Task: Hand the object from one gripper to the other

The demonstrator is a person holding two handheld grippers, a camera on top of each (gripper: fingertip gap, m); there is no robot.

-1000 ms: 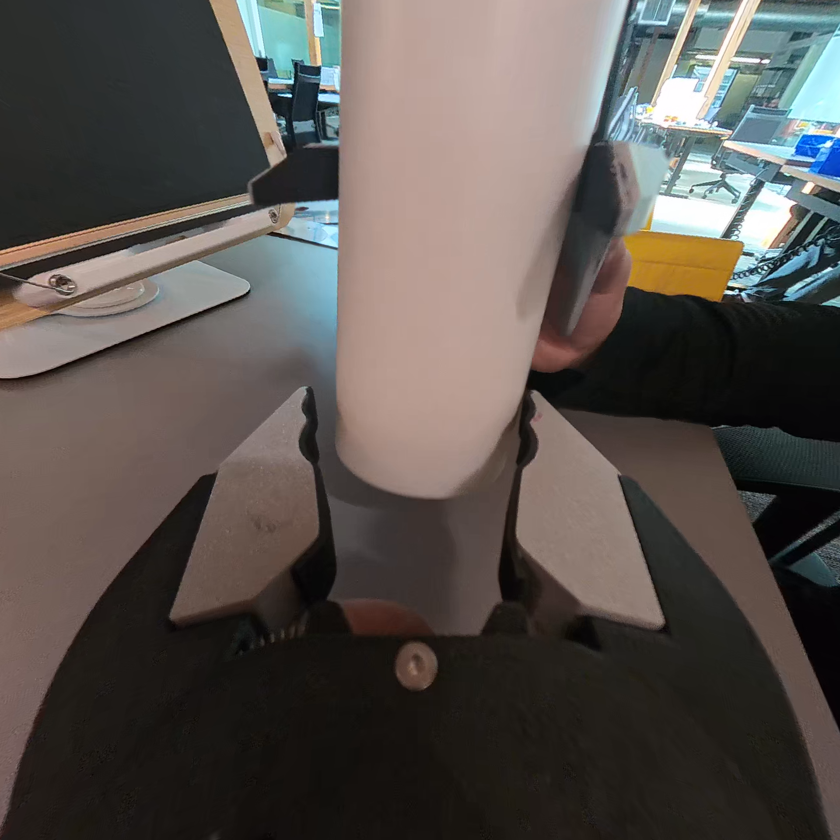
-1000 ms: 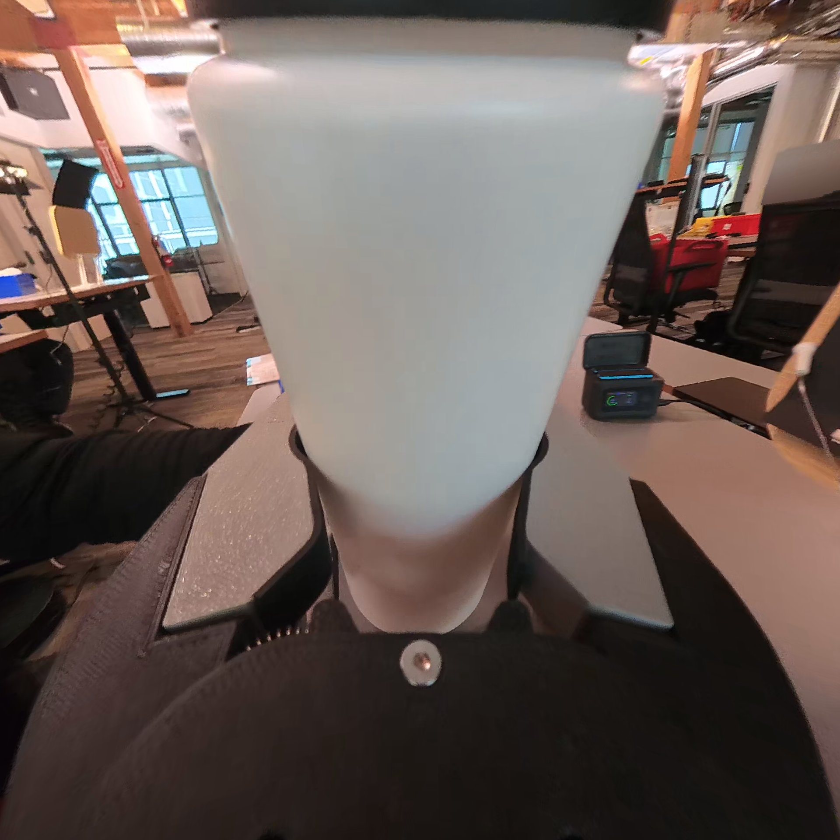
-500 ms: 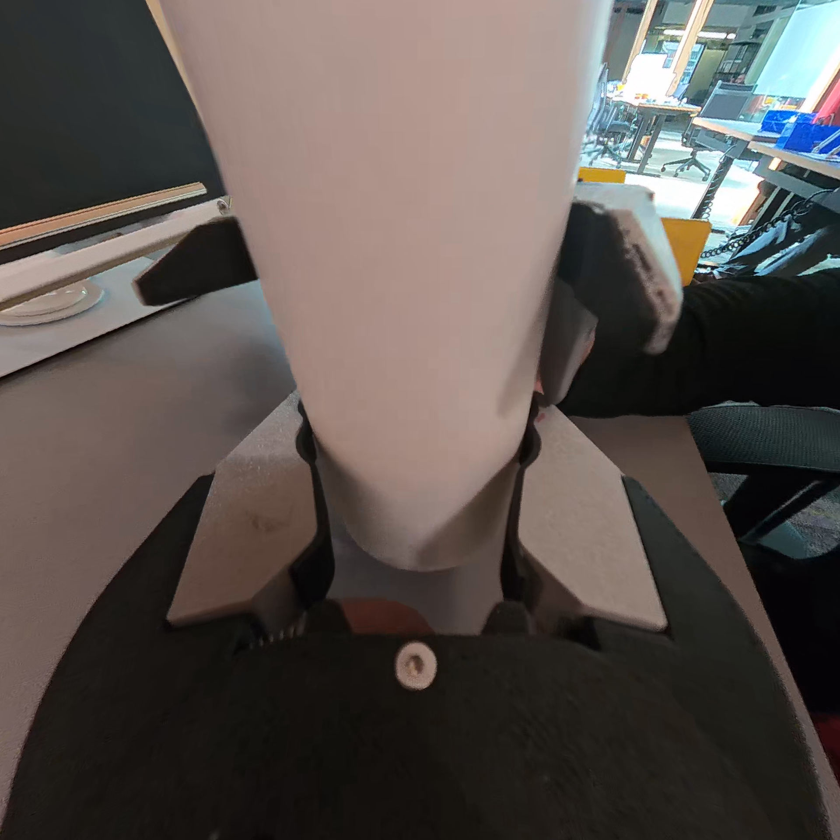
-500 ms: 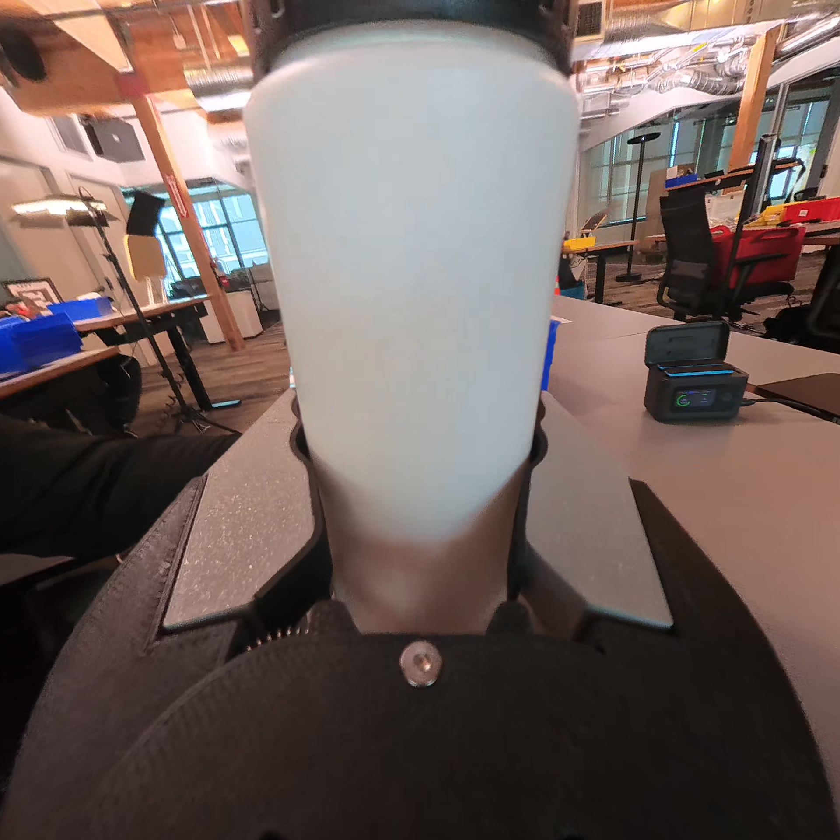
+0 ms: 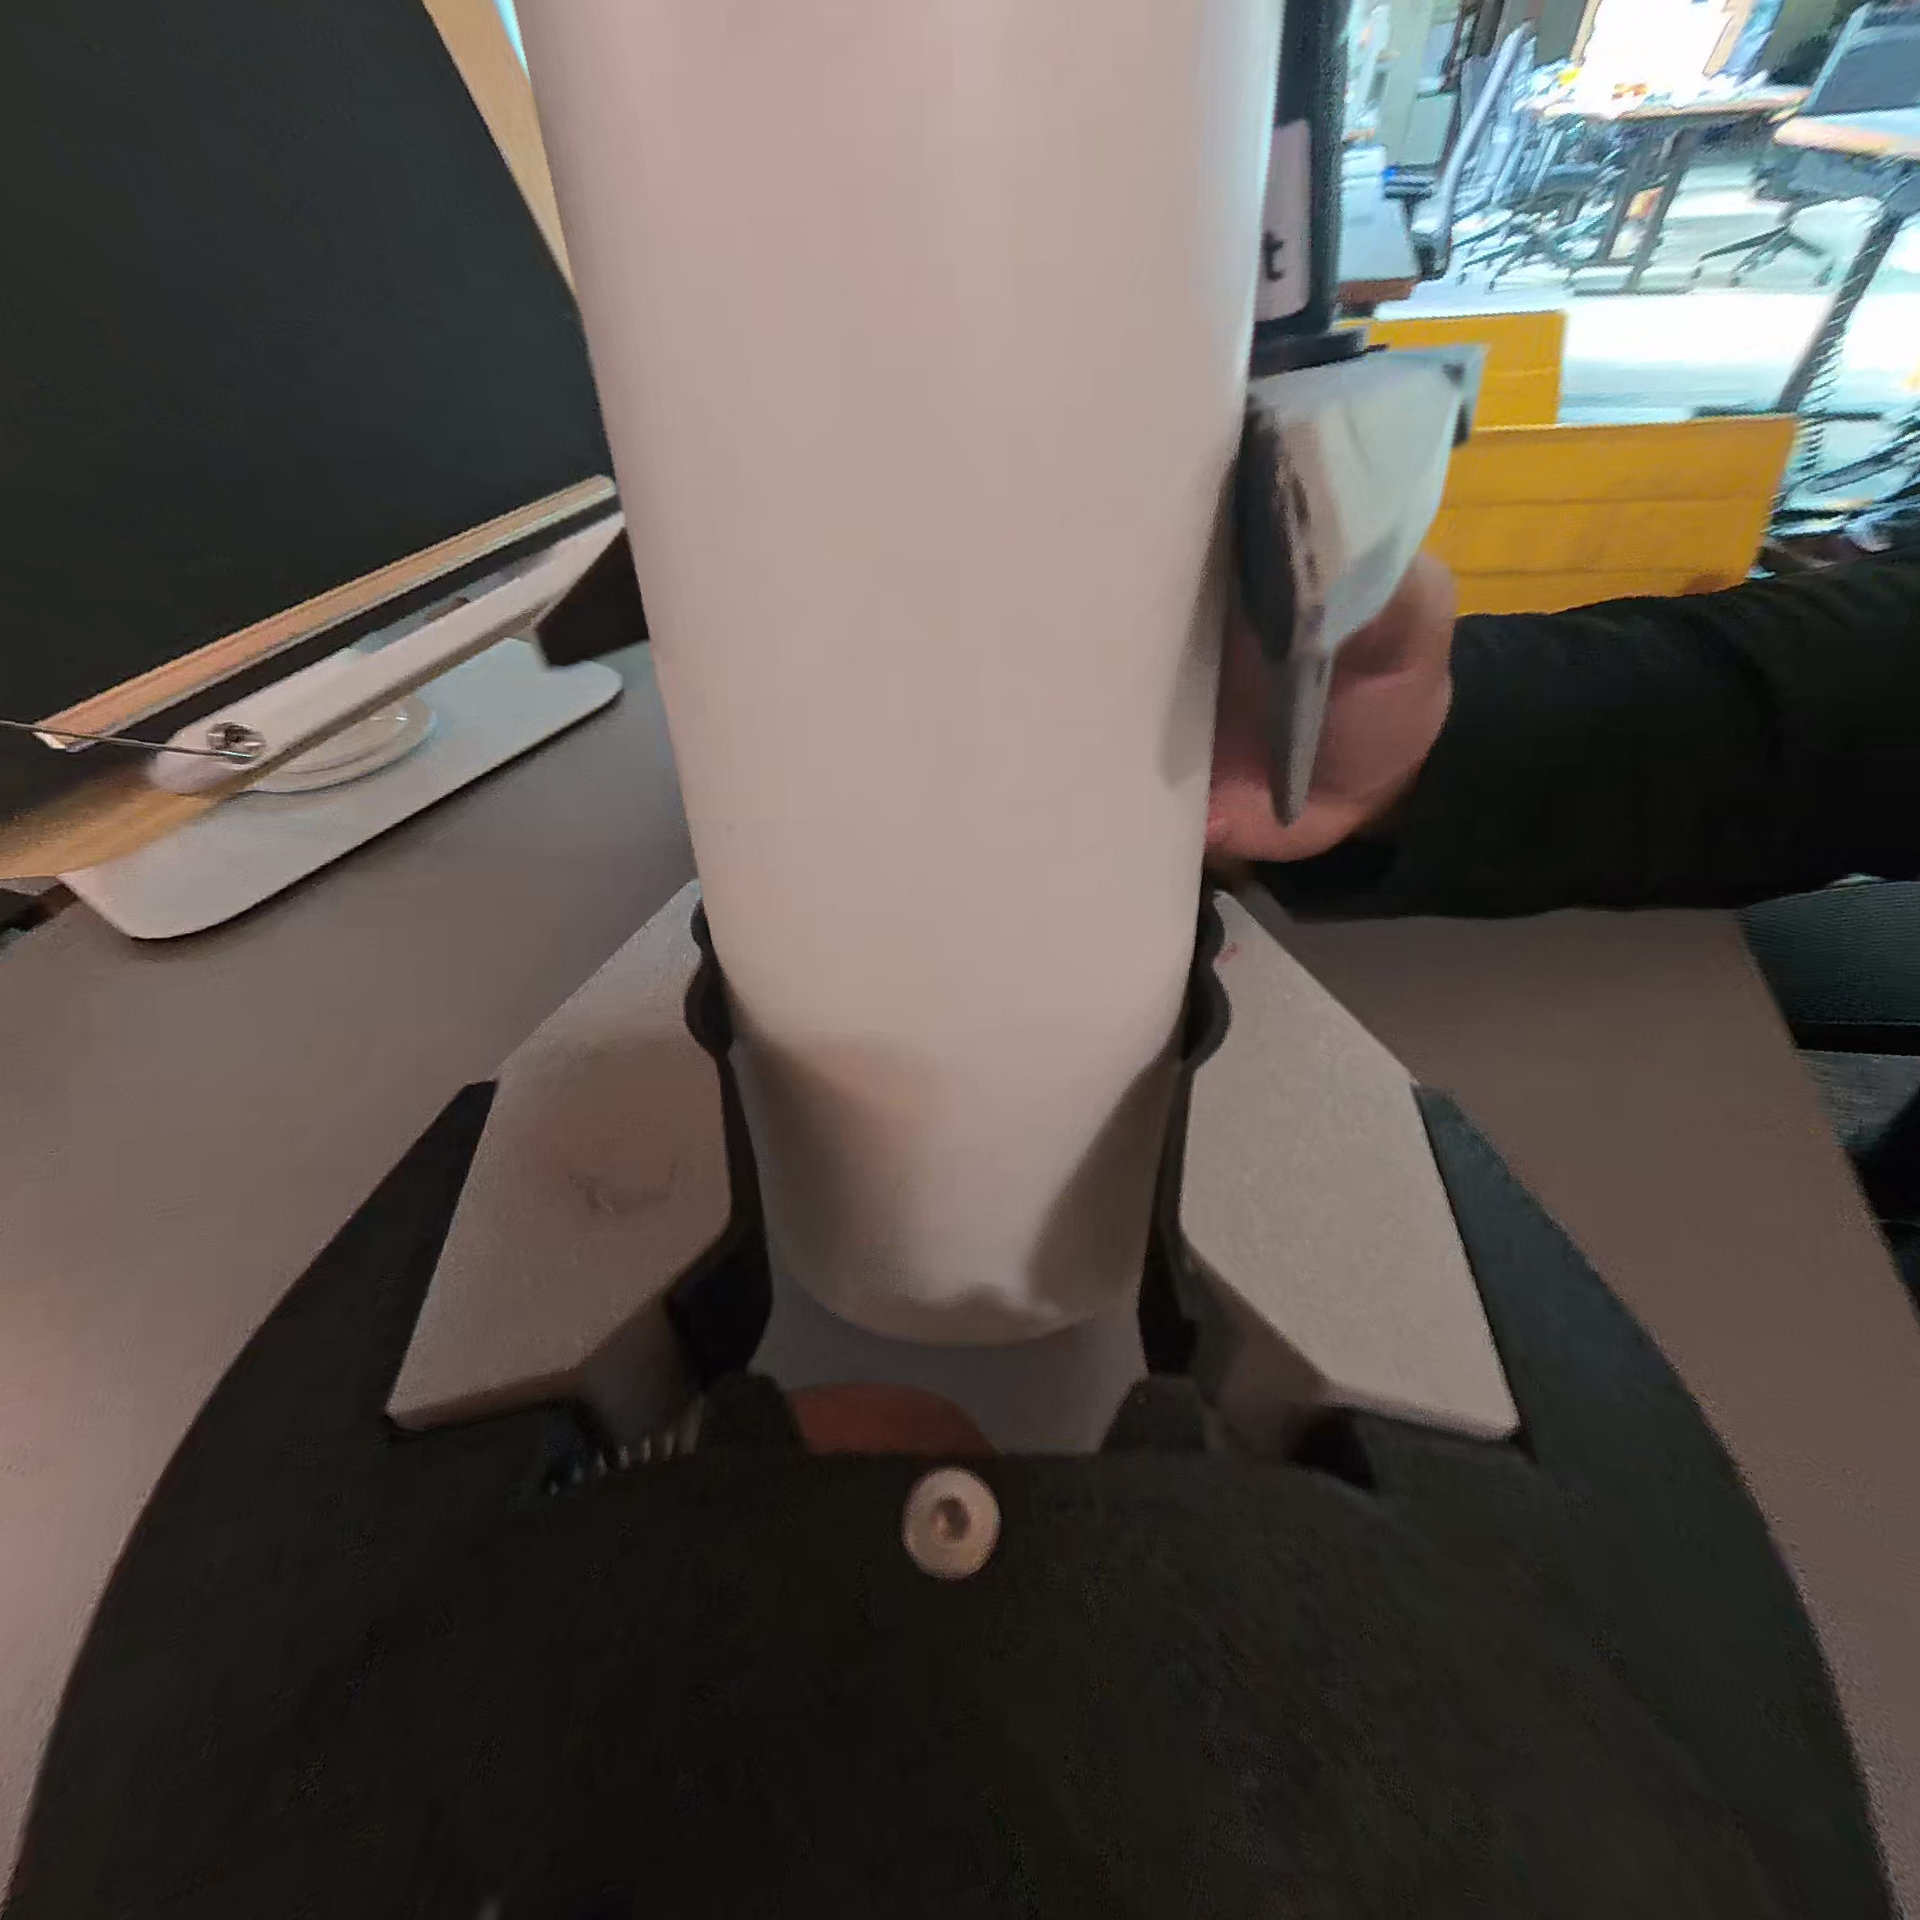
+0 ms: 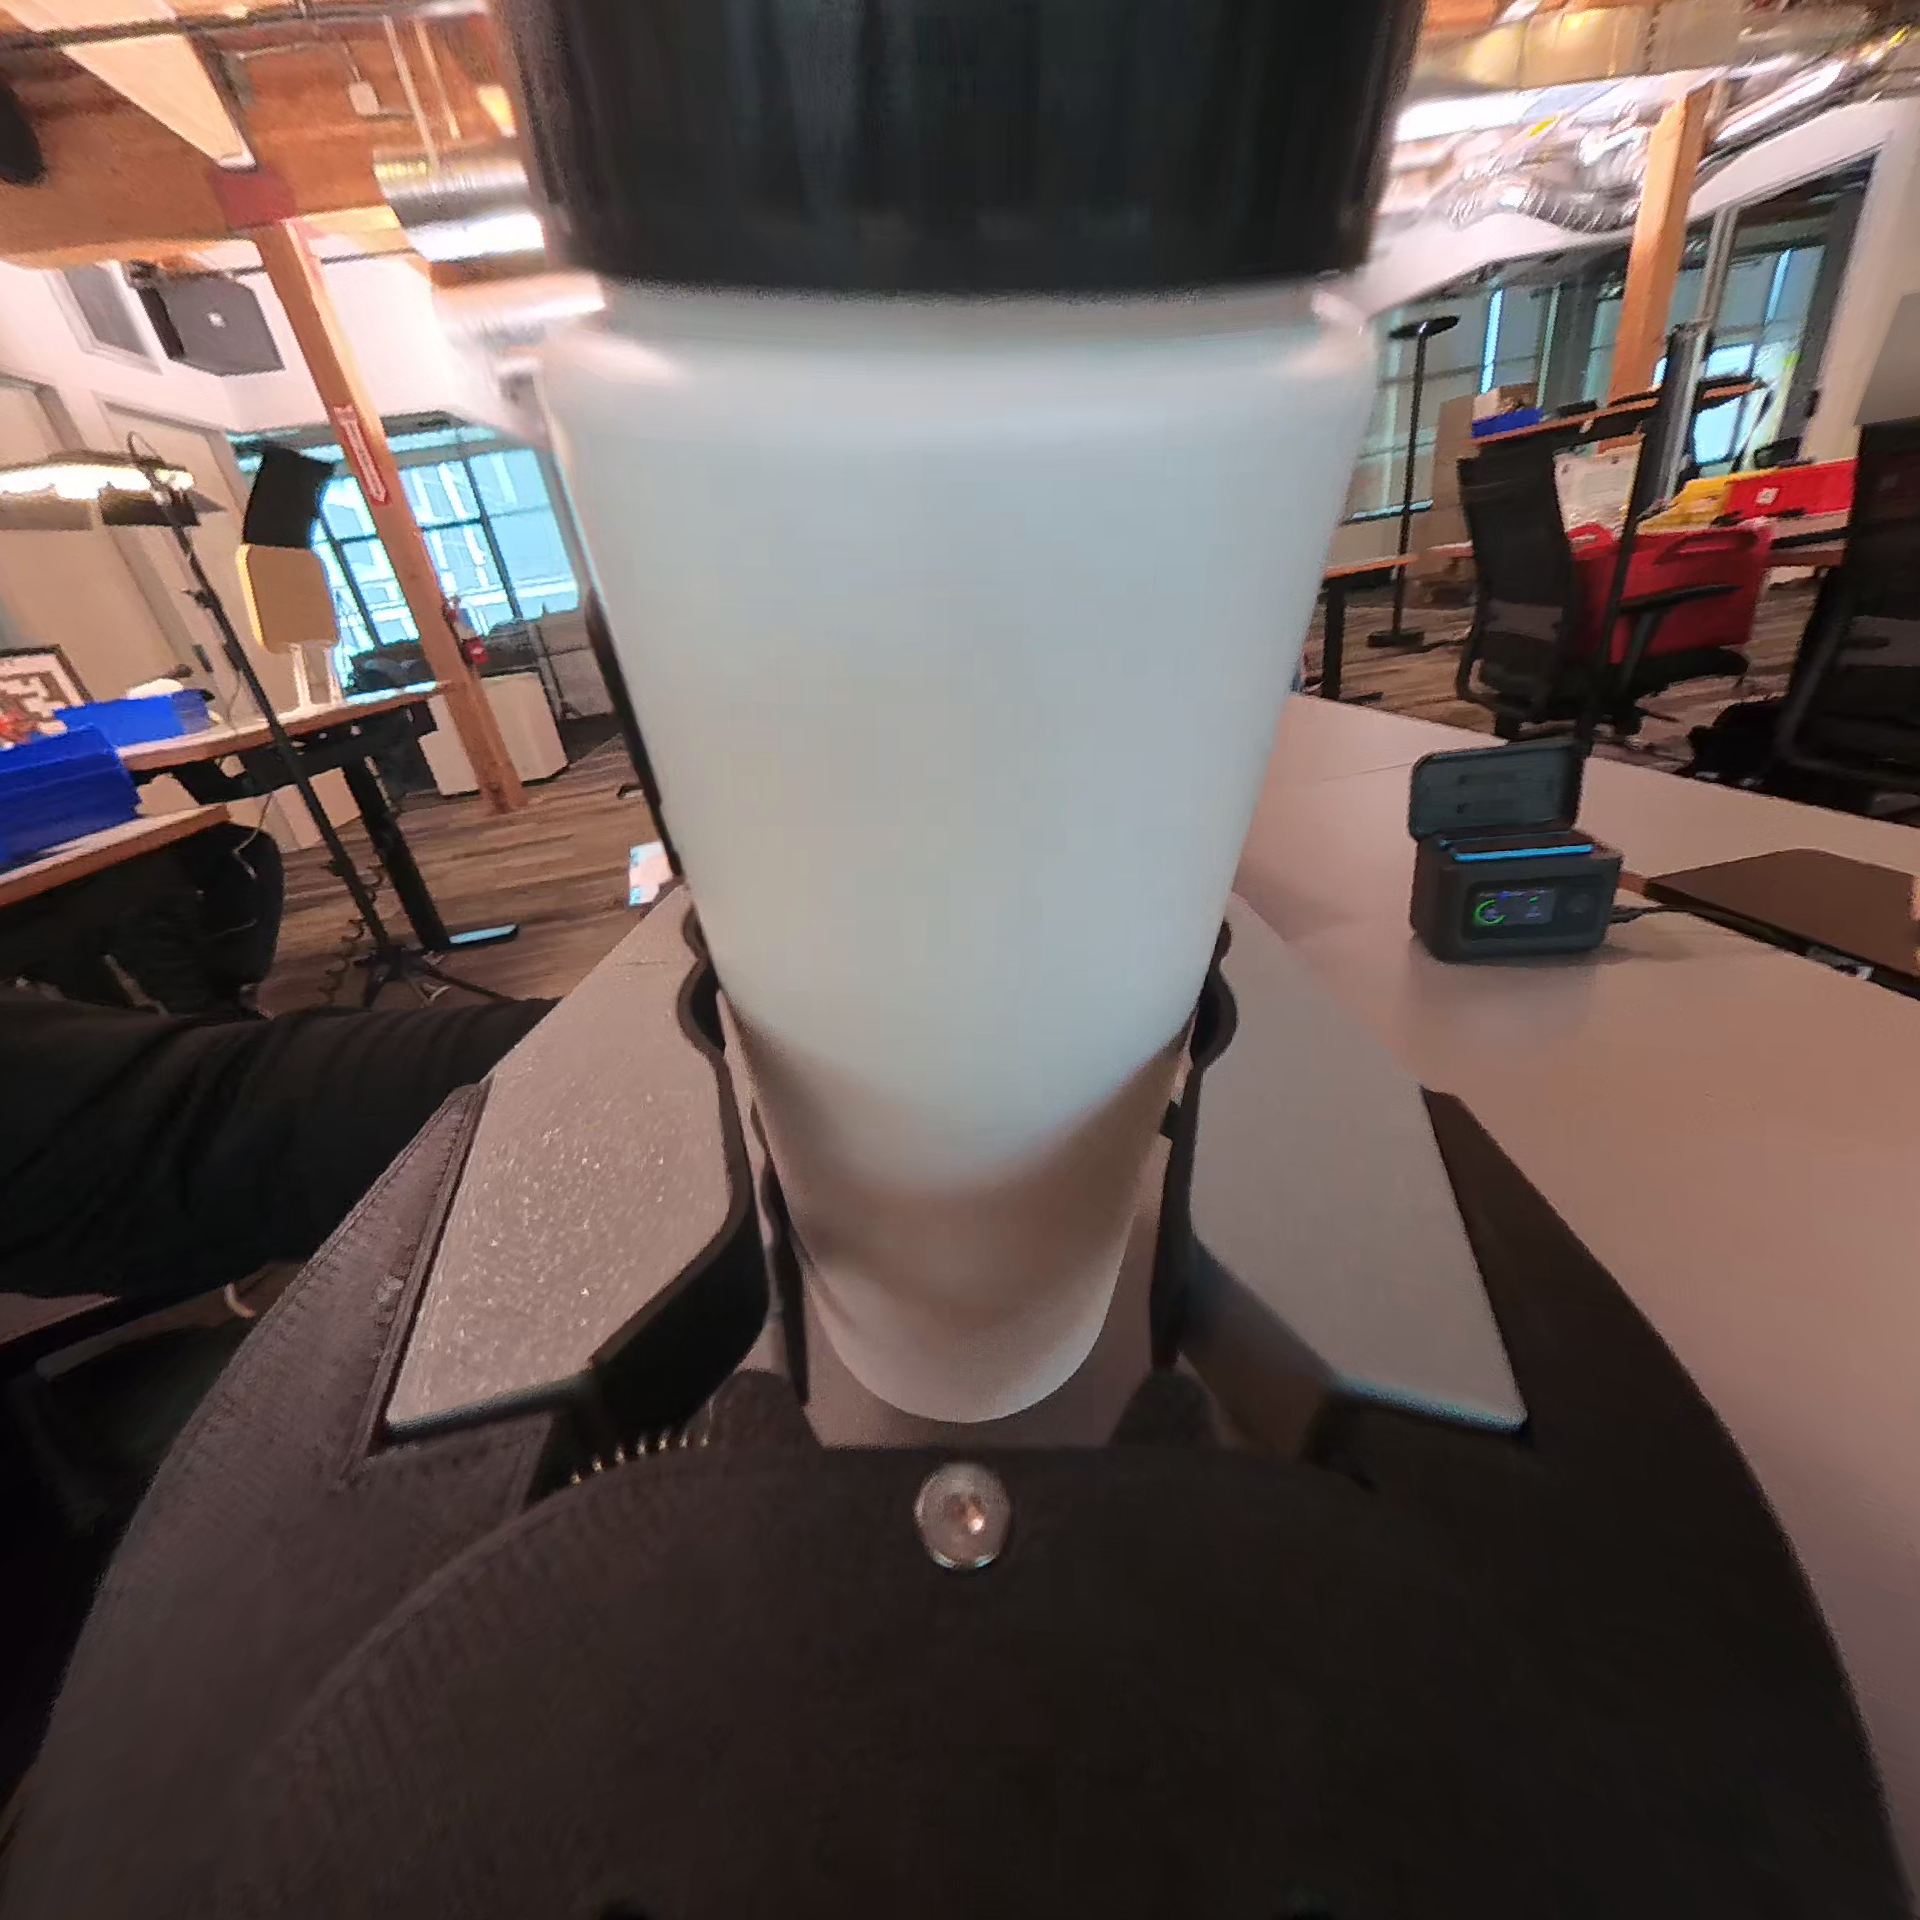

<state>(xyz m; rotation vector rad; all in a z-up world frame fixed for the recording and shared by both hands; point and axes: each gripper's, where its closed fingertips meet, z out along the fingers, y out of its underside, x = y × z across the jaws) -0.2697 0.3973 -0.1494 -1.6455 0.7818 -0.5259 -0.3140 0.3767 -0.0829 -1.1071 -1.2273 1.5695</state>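
Both my left tongs (image 5: 956, 1122) and right tongs (image 6: 956, 1132) clamp the upright white bottle (image 5: 914, 582), left ones nearer its base.

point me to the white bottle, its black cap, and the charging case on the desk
white bottle (image 6: 956, 727): right wrist view, middle of its white body.
black cap (image 6: 966, 135): right wrist view, ribbed side.
charging case (image 6: 1512, 883): right wrist view, front face below the open lid.

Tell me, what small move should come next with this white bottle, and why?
Probably squeeze the left tool firmly onto the bottle. Its lower end sits between that tool's fingers, while the right tool grips it higher up, so the right shouldn't let go before that.
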